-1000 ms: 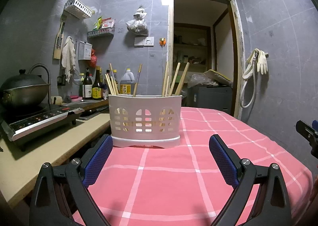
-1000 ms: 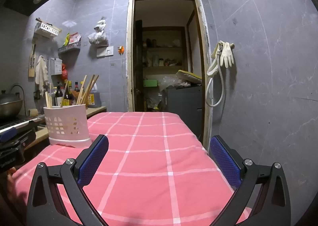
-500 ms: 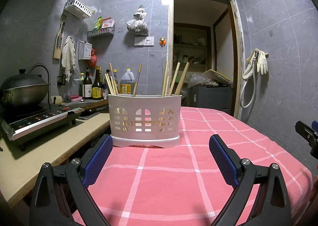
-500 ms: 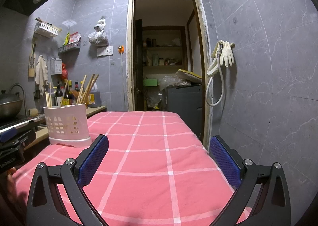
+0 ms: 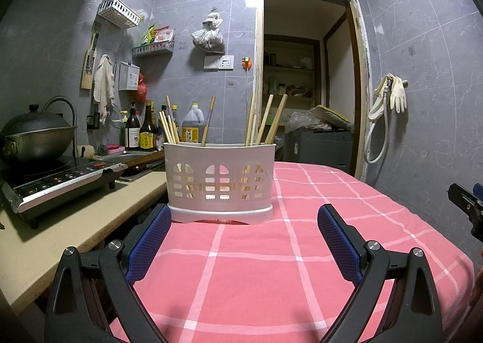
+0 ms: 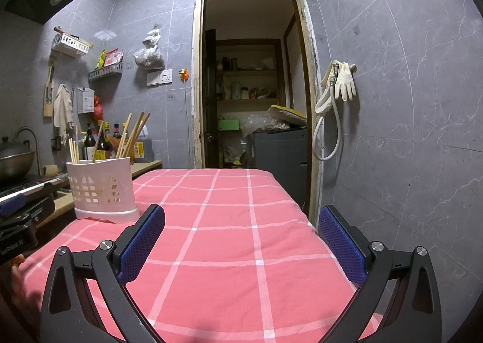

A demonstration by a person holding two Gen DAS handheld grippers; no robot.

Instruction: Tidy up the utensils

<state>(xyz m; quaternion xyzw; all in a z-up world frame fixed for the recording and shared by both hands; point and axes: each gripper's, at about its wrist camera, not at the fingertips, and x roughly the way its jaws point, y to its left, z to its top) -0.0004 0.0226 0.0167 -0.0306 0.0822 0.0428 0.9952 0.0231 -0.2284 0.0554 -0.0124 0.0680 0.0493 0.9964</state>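
My left gripper (image 5: 243,232) hovers low over the tabletop (image 5: 241,270), jaws spread wide and holding nothing, their blue pads (image 5: 148,245) textured like fine mesh. Straight ahead, just beyond the fingertips, stands the white plastic utensil holder (image 5: 219,183), a curved-front caddy with arched and square cut-outs on a flared base. Wooden chopsticks (image 5: 265,121) lean in it in loose clusters, left, middle and right. It sits on a pink cloth crossed by white lines, near the tabletop's left edge, beside a beige counter (image 5: 60,231) carrying an induction cooker (image 5: 60,180) and a dark lidded wok (image 5: 34,137). My right gripper (image 6: 241,232) is equally wide open and empty over bare cloth, with the holder (image 6: 101,189) off to its left, well apart.
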